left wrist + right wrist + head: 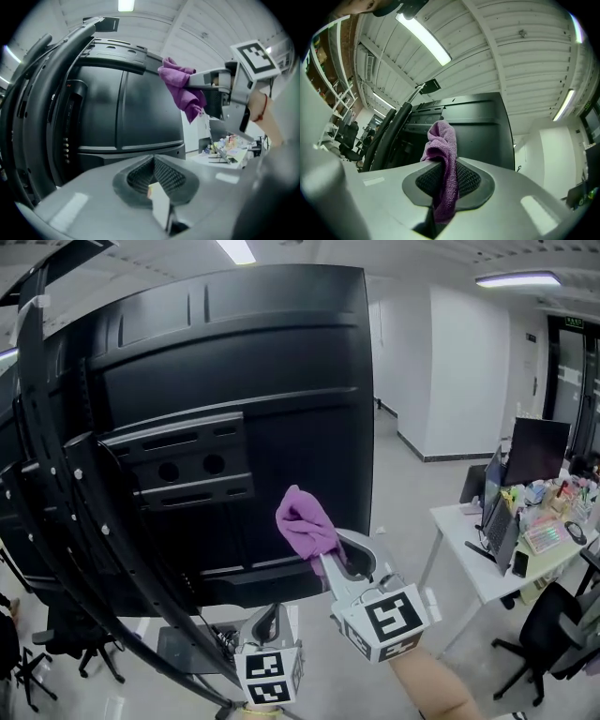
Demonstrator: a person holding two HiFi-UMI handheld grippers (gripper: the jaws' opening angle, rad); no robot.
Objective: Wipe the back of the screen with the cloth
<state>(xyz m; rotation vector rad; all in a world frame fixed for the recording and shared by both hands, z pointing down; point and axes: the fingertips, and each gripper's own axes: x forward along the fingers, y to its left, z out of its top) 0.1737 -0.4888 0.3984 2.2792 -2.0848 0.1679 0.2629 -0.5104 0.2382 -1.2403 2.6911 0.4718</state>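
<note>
Screen (234,381) stands upright, its black back toward us. Our left gripper (267,620), jaws together and empty, hangs below its bottom edge; our right gripper (323,561) clamps the purple cloth (305,519), bunched before the back's lower right part.

No legible txt; green sign (569,322) prob. exit, too small.

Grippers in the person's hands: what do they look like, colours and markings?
Both the left gripper and right gripper are light grey plastic, with dark mesh-textured pads inside the jaws. Each carries a white cube printed with black square markers. The right forearm shows no sleeve, only a thin red wrist band.
</note>
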